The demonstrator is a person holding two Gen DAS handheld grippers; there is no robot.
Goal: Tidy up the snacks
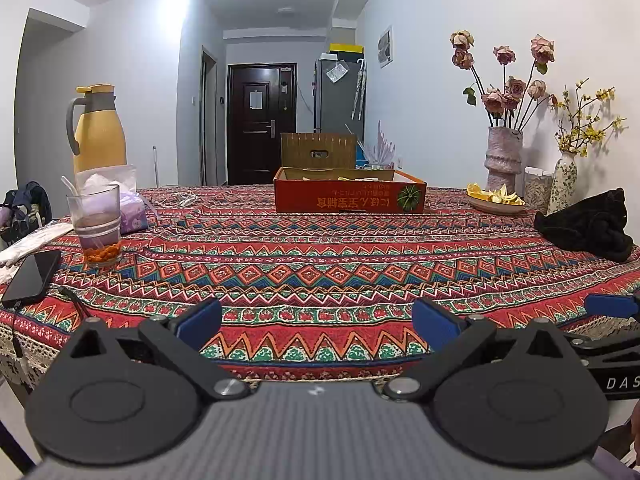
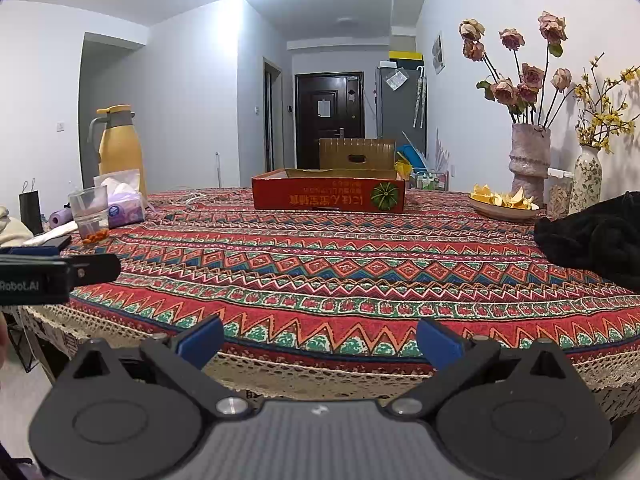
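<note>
A shallow red cardboard box (image 1: pixel 350 197), printed with a green pumpkin and upside-down lettering, sits toward the far side of a table draped in a red, green and blue zigzag-patterned tablecloth (image 1: pixel 320 264); pale wrapped items, too small to identify, show just above its rim. Behind the box stands a slatted wooden crate (image 1: pixel 318 150). To the right, a plate of yellow peels (image 1: pixel 496 199) rests in front of a rough pink vase of dried roses (image 1: pixel 503 158), with a flowered white vase (image 1: pixel 562 182) just beside it and a heap of black fabric (image 1: pixel 584 226) nearer the table edge. To the left stand a yellow thermos jug (image 1: pixel 98 130), a pack of tissues (image 1: pixel 120 196), a glass with orange berries at the bottom (image 1: pixel 98 226) and a dark phone (image 1: pixel 32 278). At the near edge, the left gripper (image 1: pixel 316 318) hovers over the cloth with its blue-padded fingers spread wide and nothing between them; the right gripper (image 2: pixel 320 338), just off the lace-trimmed edge, is likewise spread apart and empty, well short of the box.
</note>
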